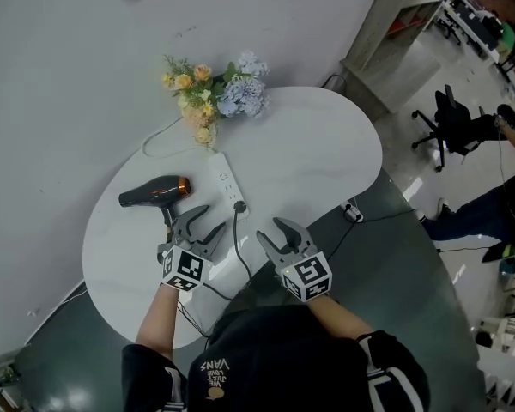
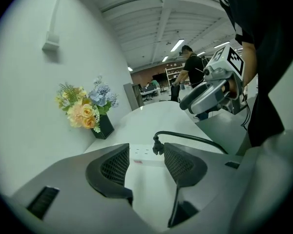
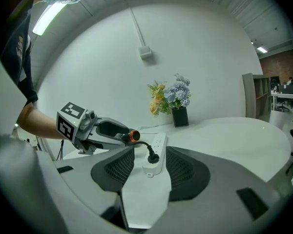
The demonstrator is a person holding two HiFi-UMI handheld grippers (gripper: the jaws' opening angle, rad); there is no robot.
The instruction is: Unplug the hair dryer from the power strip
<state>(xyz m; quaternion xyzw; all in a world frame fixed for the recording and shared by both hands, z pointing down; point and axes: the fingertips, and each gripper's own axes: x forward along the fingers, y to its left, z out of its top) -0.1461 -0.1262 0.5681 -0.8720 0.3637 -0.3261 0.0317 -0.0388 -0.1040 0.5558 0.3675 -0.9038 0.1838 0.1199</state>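
Left jaws: left gripper [image 2: 145,157] is released, pads apart with nothing between them; lower centre of the left gripper view
Right jaws: right gripper [image 3: 150,165] is also released and empty; lower centre of the right gripper view
Seen past the jaws: both views frame the near end of the power strip [image 1: 229,183]; neither gripper touches it
Task's thing: the black plug [image 1: 239,206] is seated in the near end of the strip, centre-left of the head view, just beyond both sets of jaw tips
Cord: black cord [image 1: 238,245] runs from the plug down the frame between the two grippers and off the table edge
Hair dryer: hair dryer [image 1: 153,190] lies on its side left of the strip and apart from it, orange-ringed nozzle towards the strip
Handling, plug (judgement): small, rigid, held by socket friction; take it across the sides of its body and pull straight up
Handling, cord (judgement): limp; a pull on it would strain the joint, so not a grip point
Handling, strip (judgement): light, smooth plastic on a smooth table [image 1: 318,144]; likely to lift or slide with the plug unless the other gripper pins it
Count: one hair dryer, one strip on the table, one plug in it, two grippers, one bunch of flowers [image 1: 210,97] at upper left of the table
Sockets: several, number not readable
Status: plug not yet pulled
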